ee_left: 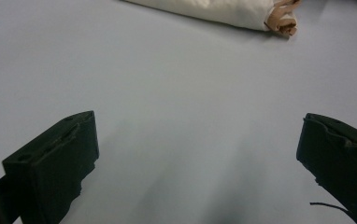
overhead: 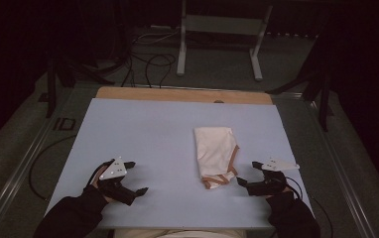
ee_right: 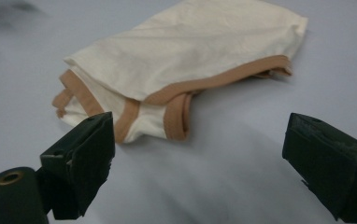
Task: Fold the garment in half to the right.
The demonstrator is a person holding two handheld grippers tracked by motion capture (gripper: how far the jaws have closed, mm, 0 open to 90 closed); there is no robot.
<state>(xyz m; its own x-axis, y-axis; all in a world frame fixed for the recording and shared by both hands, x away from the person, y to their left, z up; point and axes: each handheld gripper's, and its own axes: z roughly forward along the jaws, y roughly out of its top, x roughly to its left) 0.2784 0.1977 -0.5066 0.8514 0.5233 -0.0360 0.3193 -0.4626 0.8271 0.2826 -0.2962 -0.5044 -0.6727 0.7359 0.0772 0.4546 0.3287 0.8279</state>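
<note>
A folded cream garment (overhead: 216,153) with tan trim lies on the pale blue table top (overhead: 148,139), right of centre; its trimmed end points toward the near edge. My right gripper (overhead: 248,173) rests open just right of that trimmed end, and in the right gripper view the garment (ee_right: 181,70) lies just beyond the wide-apart jaws, with the tan trim (ee_right: 176,112) nearest. My left gripper (overhead: 137,177) sits open near the front left of the table, nothing between its jaws. In the left gripper view the garment (ee_left: 223,11) lies far off at the top.
The blue board lies on a wooden table whose far edge (overhead: 182,94) shows behind it. Beyond stand a white metal frame (overhead: 222,29) and loose cables (overhead: 148,62) on the floor. Metal rails (overhead: 24,163) run along both sides.
</note>
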